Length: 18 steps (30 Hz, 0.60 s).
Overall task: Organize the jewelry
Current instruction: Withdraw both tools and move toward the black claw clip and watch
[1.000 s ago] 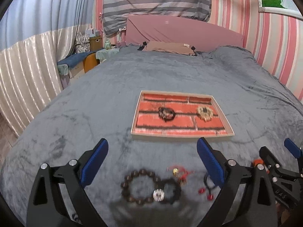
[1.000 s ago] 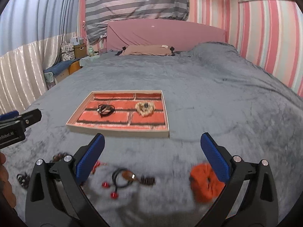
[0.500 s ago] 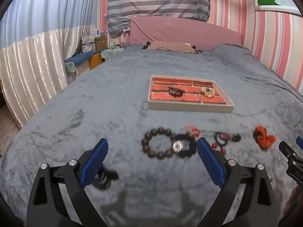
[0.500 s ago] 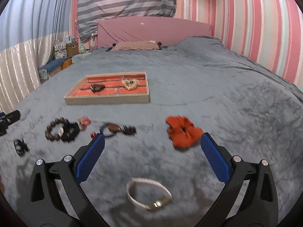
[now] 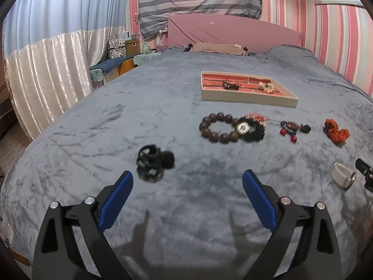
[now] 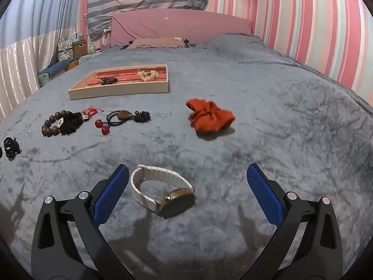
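A cream tray (image 5: pixel 247 98) (image 6: pixel 116 91) with a brick-red lining sits mid-bed and holds a dark hair tie (image 5: pixel 230 85) and a pale scrunchie (image 5: pixel 265 86). In front of it lie a brown bead bracelet (image 5: pixel 216 128) (image 6: pixel 50 126), a black bracelet with a silver disc (image 5: pixel 250 129), a red-bead hair tie (image 5: pixel 291 129) (image 6: pixel 119 117), an orange scrunchie (image 5: pixel 335 131) (image 6: pixel 209 117) and a black hair clip (image 5: pixel 152 162) (image 6: pixel 10 148). My left gripper (image 5: pixel 187 196) is open just short of the clip. My right gripper (image 6: pixel 187 190) is open around a white-strap watch (image 6: pixel 163 192) (image 5: pixel 342 178).
The grey blanket (image 5: pixel 116 126) covers the whole bed, which drops off at the left toward white curtains (image 5: pixel 46 81). A pink headboard (image 5: pixel 233 32) and pillow lie at the far end. The right gripper's black tip (image 5: pixel 364 173) shows at the left view's right edge.
Both grippers have drawn back toward the near edge and lower. The black clip came into the left view, and the watch now lies between the right gripper's fingers.
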Motion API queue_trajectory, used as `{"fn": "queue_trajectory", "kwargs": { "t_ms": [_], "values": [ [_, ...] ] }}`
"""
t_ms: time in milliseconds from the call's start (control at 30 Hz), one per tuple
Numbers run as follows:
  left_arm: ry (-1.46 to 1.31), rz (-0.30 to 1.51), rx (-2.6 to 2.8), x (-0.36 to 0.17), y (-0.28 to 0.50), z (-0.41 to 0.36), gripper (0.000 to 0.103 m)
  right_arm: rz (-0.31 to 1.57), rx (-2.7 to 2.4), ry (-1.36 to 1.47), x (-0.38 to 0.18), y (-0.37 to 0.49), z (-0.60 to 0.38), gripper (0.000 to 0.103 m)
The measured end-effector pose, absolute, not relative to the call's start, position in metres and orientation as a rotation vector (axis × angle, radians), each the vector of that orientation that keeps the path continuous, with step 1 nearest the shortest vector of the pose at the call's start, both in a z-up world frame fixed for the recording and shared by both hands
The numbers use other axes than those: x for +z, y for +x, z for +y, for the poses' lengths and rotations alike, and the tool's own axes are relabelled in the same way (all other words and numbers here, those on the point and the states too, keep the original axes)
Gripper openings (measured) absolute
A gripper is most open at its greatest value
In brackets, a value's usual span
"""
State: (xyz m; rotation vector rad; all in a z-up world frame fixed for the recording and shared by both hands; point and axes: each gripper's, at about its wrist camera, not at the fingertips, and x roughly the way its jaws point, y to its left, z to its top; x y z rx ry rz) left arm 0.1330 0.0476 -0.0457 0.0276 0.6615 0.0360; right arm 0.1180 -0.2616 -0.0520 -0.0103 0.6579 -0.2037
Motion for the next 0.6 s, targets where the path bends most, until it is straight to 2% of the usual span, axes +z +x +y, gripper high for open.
{"fn": "queue_trajectory", "kwargs": {
  "t_ms": [600],
  "values": [
    [0.005, 0.710, 0.075, -0.067, 0.161, 0.077, 0.093, 0.710, -0.235, 0.033, -0.071, 0.134, -0.276, 0.098]
  ]
}}
